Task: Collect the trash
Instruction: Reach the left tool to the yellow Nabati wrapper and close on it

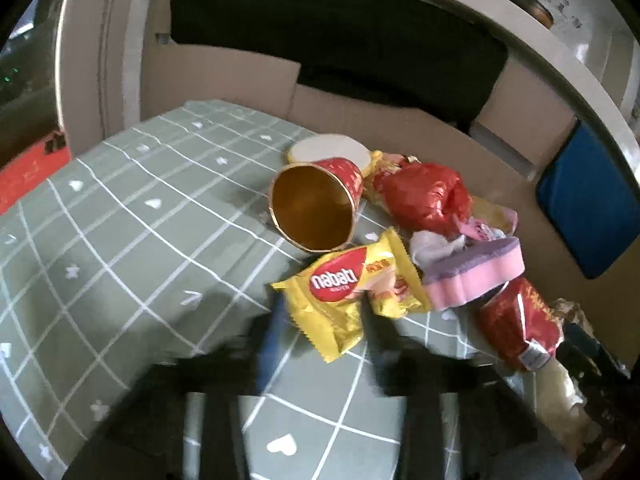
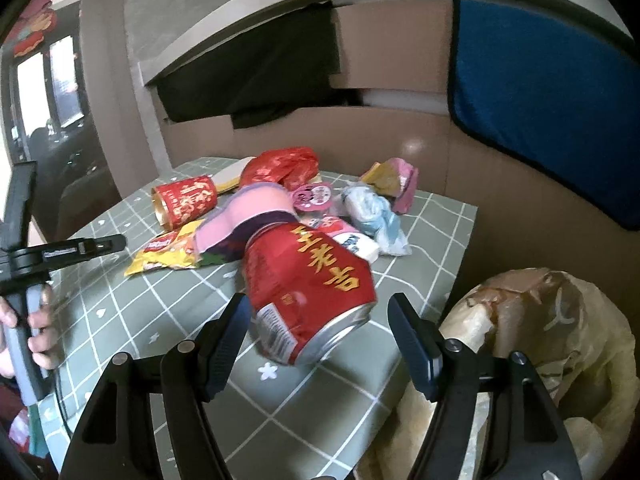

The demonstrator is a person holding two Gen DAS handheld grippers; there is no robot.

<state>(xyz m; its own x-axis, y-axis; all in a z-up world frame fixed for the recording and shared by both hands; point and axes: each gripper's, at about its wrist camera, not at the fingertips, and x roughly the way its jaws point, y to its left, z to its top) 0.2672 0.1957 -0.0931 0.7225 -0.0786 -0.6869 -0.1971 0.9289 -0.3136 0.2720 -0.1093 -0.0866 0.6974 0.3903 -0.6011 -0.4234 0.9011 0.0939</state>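
Right hand-held gripper (image 2: 316, 334): from my remote seat I see its 2 jaws spread wide, a dented red can (image 2: 308, 292) lying between them; the left pad is at the can's side, the right pad stands clear, so nothing is clamped.
Left hand-held gripper (image 1: 320, 320): blurred in its own view, jaws apart with nothing pinched; its tips sit at the near edge of the yellow wafer packet (image 1: 340, 292). In the right view I see it out at the left, a hand (image 2: 38, 330) wrapped on its handle.
Bin bag (image 2: 552, 344): pale plastic, mouth open, just past the bench's right edge (below the right jaw).
Bench (image 1: 120, 240): covered by a green cloth with white grid lines and small hearts.
Trash, near: yellow packet flat on the cloth; pink and purple sponge (image 1: 476, 276) just beside it, resting against the can's far end.
Trash, middle: red paper cup (image 1: 316, 208) on its side, gold mouth facing the left camera.
Trash, far: crumpled red wrapper (image 1: 424, 196), a white round lid (image 1: 328, 150) behind the cup, a pale blue plastic wad (image 2: 376, 212), a pink wrapper (image 2: 404, 184).
Beyond: brown cardboard wall (image 1: 400, 120), a blue cloth (image 2: 540, 100) hanging at the right.
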